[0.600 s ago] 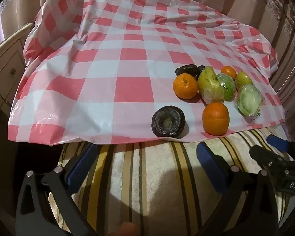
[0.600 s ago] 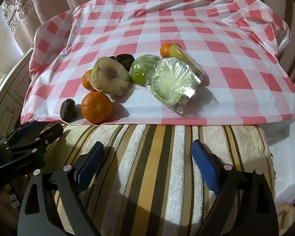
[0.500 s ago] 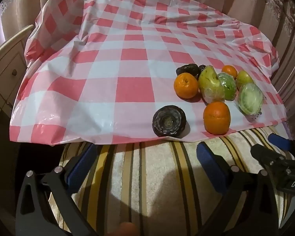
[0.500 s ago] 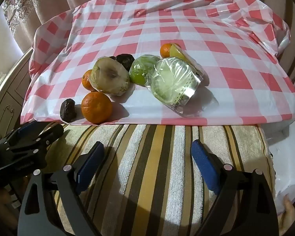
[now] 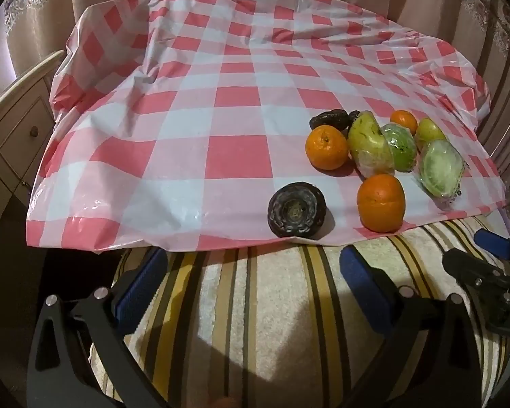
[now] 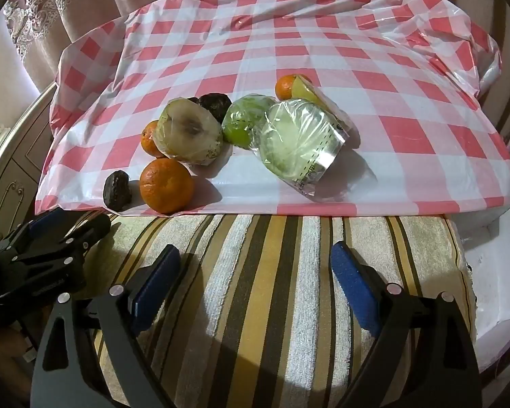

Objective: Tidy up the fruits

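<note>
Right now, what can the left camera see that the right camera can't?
Only the left wrist view shows the ringed flat face of the dark fruit at the cloth's edge; the right wrist view shows it side-on. Only the right wrist view shows the printed strip on the bagged pale green fruit and the brownish cut face of the wrapped fruit. Both show the checked cloth, three oranges, the striped towel, and both grippers, left and right, open and empty.
</note>
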Demonstrator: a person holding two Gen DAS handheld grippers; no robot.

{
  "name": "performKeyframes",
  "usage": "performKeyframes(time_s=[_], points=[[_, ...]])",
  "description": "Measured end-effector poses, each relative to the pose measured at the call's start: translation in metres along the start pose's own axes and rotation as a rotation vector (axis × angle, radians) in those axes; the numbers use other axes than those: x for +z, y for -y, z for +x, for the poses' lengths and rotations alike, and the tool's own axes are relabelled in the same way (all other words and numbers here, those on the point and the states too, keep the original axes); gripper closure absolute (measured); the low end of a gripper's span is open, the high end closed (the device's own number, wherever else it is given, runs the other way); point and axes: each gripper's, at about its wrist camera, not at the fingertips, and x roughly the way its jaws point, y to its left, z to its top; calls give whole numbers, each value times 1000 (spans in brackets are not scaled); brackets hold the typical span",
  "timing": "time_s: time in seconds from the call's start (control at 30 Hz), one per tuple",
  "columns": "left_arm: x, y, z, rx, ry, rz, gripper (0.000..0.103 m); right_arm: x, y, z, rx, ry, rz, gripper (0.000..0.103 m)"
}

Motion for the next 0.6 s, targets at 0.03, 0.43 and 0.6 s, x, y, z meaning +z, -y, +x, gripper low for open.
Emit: performKeyframes(time_s=[0.03, 0.43, 0.6], points=[[-4, 7, -1, 13, 3, 6, 2, 0, 0, 0, 0, -2, -1, 16], [-5, 11, 0, 44, 10, 35, 2, -3, 1, -1, -1, 15, 0, 16], [-6, 12, 0, 46, 7, 31, 2, -3, 0, 0, -2, 15, 1, 16]])
